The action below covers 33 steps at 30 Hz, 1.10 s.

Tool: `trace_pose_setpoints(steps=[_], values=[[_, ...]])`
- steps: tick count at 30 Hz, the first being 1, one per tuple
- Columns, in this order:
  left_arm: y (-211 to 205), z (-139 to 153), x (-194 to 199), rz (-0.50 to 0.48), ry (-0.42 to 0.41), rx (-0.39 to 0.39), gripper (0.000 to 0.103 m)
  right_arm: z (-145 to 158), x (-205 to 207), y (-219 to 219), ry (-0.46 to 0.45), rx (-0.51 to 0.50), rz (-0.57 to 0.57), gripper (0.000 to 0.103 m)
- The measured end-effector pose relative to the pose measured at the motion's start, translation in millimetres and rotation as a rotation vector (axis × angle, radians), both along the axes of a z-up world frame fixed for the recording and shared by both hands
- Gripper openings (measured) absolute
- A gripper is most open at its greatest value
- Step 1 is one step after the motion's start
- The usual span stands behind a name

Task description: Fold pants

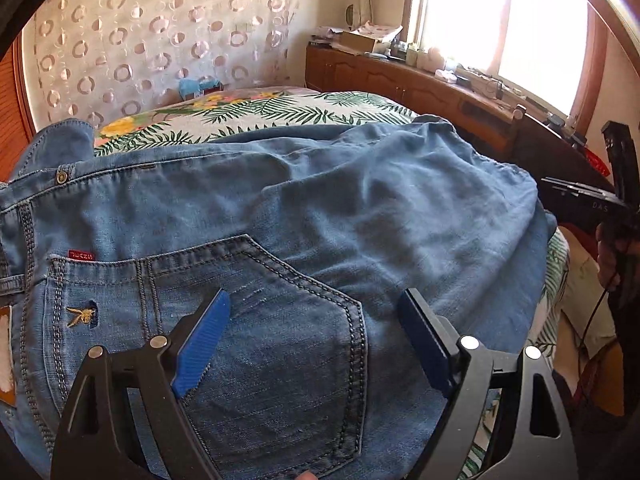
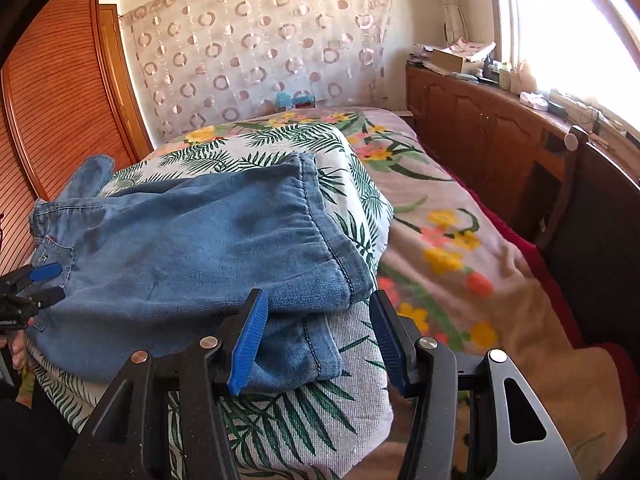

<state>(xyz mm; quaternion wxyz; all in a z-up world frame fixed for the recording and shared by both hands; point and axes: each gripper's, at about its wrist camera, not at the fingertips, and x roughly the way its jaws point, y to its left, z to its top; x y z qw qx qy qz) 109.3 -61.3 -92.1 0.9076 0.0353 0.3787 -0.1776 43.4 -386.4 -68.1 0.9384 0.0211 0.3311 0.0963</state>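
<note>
Faded blue denim pants (image 2: 192, 240) lie on the palm-print bedspread (image 2: 304, 420). Left gripper (image 1: 316, 340) gapes wide over back pocket (image 1: 280, 340); right gripper (image 2: 320, 340) open w/ hem corner (6 o'clock) between pads, unpinched. Clamp both layers squarely.

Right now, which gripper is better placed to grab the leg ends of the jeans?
The right gripper. Its open jaws sit right at the hems of the jeans. The left gripper hovers open over the back pocket, at the waist end, far from the hems.
</note>
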Motion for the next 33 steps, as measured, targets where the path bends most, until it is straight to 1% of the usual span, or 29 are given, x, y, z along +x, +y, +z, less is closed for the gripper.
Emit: trace_pose_setpoints(steps=[5,8,11,15,21,22,23,24,25,27,28,33], values=[[-4.2,-3.2,-2.6,0.027,-0.016,0.008,0.087,-4.4,1.9,-0.5,0.009,0.015,-0.002,0.055],[-5.6,-3.5,-3.7,0.027,-0.018,0.017,0.087,-7.9,4.8,-1.8,0.013,0.024,-0.008,0.055],[-3.5,-2.6,-1.5,0.033,-0.011,0.007,0.087,-11.1,8.6,-3.0,0.024,0.041,-0.018,0.055],[-4.8,-3.0,-1.4,0.034,-0.013,0.013,0.087,-14.6,13.1,-3.4,0.034,0.047,-0.036,0.055],[-1.7,-0.5,-4.3,0.037,-0.012,0.001,0.086,-15.5,15.7,-3.0,0.041,0.083,-0.034,0.054],[-1.8,0.7,-4.8,0.038,-0.009,0.002,0.086,-14.4,15.7,-2.3,0.038,0.081,-0.032,0.044],[-0.7,2.8,-5.6,0.041,-0.008,-0.005,0.086,-13.1,15.5,-0.3,0.035,0.065,-0.035,0.040],[1.0,4.4,-6.3,0.043,-0.006,-0.015,0.086,-11.7,15.3,1.0,0.032,0.051,-0.034,0.031],[2.8,6.0,-6.8,0.043,-0.001,-0.030,0.086,-9.7,14.5,1.6,0.027,0.049,-0.023,0.019],[8.0,10.5,-8.5,0.053,0.000,-0.054,0.086,-4.9,12.5,3.5,0.020,0.048,-0.003,0.010],[11.2,13.9,-10.2,0.061,-0.007,-0.061,0.086,-1.4,10.5,5.4,0.008,0.043,0.004,0.008],[24.5,31.6,-16.4,0.089,-0.046,-0.064,0.086,24.3,-0.3,19.5,-0.056,0.071,0.072,0.007]])
